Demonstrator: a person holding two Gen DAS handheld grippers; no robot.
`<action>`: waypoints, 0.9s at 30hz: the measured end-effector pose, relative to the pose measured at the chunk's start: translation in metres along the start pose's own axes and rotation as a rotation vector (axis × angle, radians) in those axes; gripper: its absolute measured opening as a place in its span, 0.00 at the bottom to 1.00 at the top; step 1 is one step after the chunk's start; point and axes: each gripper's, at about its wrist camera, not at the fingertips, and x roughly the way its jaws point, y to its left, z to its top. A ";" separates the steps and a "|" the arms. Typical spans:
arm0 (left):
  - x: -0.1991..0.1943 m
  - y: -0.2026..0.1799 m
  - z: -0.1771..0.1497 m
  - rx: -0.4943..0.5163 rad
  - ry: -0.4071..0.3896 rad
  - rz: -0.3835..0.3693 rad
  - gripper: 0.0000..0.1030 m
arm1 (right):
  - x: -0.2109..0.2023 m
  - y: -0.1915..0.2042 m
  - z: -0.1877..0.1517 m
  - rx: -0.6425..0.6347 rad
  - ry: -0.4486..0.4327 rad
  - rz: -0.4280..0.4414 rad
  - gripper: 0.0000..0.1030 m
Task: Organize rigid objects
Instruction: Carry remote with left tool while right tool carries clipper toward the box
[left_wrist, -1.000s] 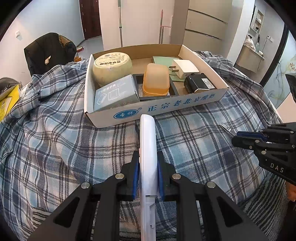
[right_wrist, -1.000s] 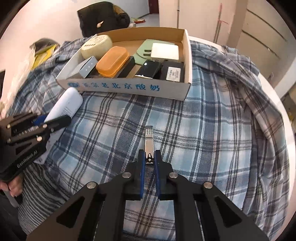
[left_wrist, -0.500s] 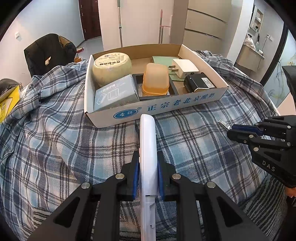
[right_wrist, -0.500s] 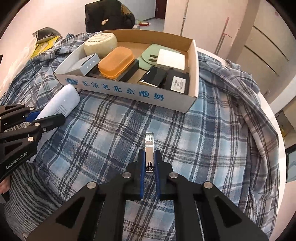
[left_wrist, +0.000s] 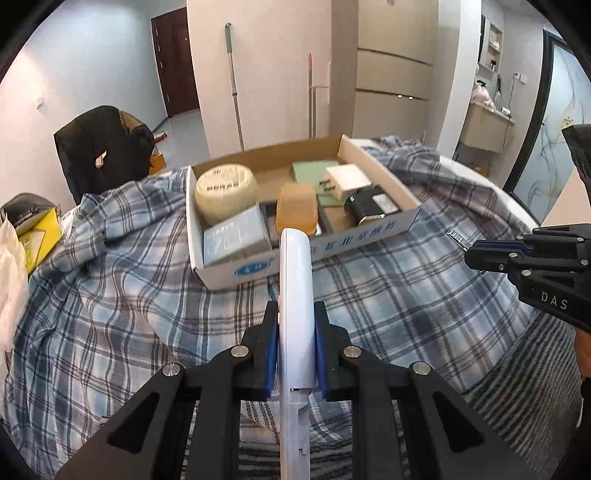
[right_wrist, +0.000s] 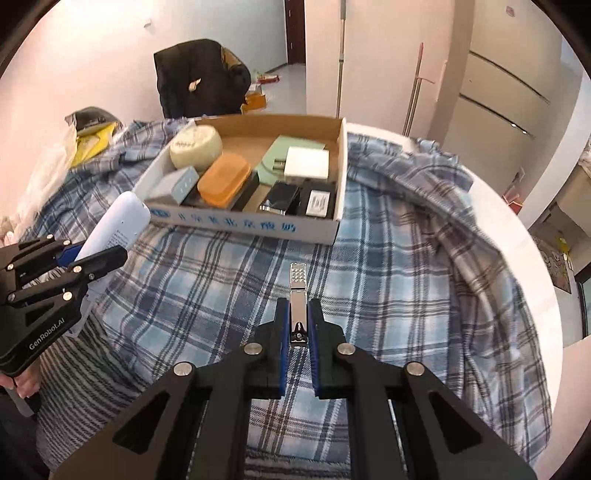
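My left gripper (left_wrist: 295, 314) is shut on a long white remote-like device (left_wrist: 295, 291), held on edge above the plaid cloth, its tip in front of the cardboard box (left_wrist: 399, 225). My right gripper (right_wrist: 297, 306) is shut on a small metal nail clipper (right_wrist: 297, 291), also clear of the cloth. In the box lie a round cream tin (left_wrist: 226, 192), a grey-blue carton (left_wrist: 236, 240), an orange container (left_wrist: 297, 210), a white charger (left_wrist: 347, 179) and a black block (left_wrist: 371, 210). In the right wrist view, the left gripper (right_wrist: 101, 254) with the white device (right_wrist: 118, 225) is at the left.
A blue plaid shirt (right_wrist: 388, 280) covers the round white table (right_wrist: 517, 229). A dark chair with a jacket (left_wrist: 103, 147) stands behind. Yellow and white bags (left_wrist: 33, 236) sit at the far left. Mop handles (left_wrist: 234, 88) lean on the wall.
Both grippers have risen off the cloth with their objects still held, and the box now sits lower and farther in both views. More of the room shows.
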 end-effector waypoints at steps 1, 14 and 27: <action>-0.004 0.000 0.002 -0.003 -0.008 0.002 0.18 | -0.006 0.000 0.002 0.000 -0.010 -0.003 0.08; -0.060 0.018 0.081 -0.052 -0.102 -0.011 0.18 | -0.061 0.019 0.074 0.010 -0.191 0.009 0.08; 0.031 0.035 0.139 -0.185 -0.094 -0.088 0.18 | 0.016 0.010 0.139 0.157 -0.183 0.047 0.08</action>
